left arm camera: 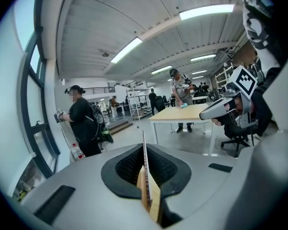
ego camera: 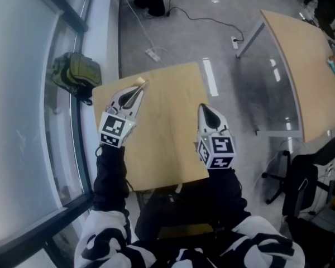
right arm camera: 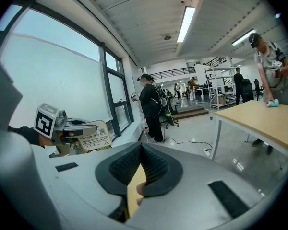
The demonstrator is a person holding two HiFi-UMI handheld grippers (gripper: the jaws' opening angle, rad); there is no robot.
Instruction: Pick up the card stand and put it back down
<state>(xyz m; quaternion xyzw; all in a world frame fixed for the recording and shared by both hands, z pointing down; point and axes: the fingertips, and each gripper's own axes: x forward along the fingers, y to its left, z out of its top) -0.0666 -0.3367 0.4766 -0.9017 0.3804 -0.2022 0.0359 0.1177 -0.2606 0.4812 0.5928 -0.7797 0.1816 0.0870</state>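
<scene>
The card stand, a small wooden base with a printed card in it, is clamped at the tip of my left gripper above the far left corner of the small wooden table. In the left gripper view the card stand shows edge-on between the shut jaws. In the right gripper view the card stand faces me, lifted in the left gripper. My right gripper hovers over the table's right side, shut, with nothing seen in it.
A green backpack lies by the window at the left. A larger table stands at the right, with an office chair below it. A power strip and cable lie on the floor beyond. People stand in the background.
</scene>
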